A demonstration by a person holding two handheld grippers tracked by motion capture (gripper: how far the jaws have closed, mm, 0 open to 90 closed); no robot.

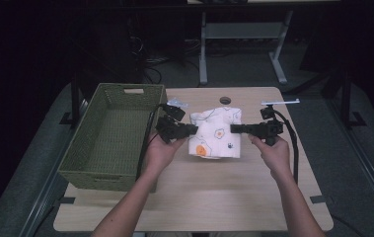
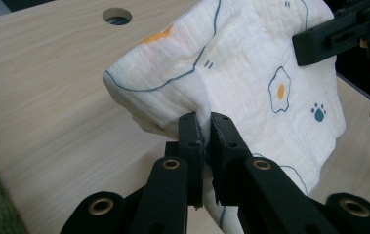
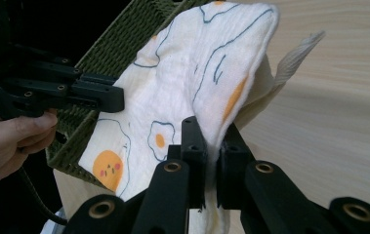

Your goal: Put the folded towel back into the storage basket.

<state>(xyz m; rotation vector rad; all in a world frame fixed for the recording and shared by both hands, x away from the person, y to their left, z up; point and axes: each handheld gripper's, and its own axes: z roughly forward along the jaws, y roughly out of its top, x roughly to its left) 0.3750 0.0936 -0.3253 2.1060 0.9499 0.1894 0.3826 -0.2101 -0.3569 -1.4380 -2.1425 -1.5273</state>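
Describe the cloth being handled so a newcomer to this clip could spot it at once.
Start at the light wooden table and the green woven basket on its left side. Just right of the basket, the white cloth hangs between the left hand-held gripper and the right hand-held gripper, each clamped on an edge. Its fried-egg and paw prints set it apart.

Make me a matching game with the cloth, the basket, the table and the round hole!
Things:
1. cloth
2. basket
3. table
4. round hole

Descriptions:
A. green and woven, at the table's left side
B. light wood, under everything
C. white with fried-egg pictures, pinched on each side by a gripper
D. near the table's far edge, behind the cloth

Pairs: 1-C, 2-A, 3-B, 4-D
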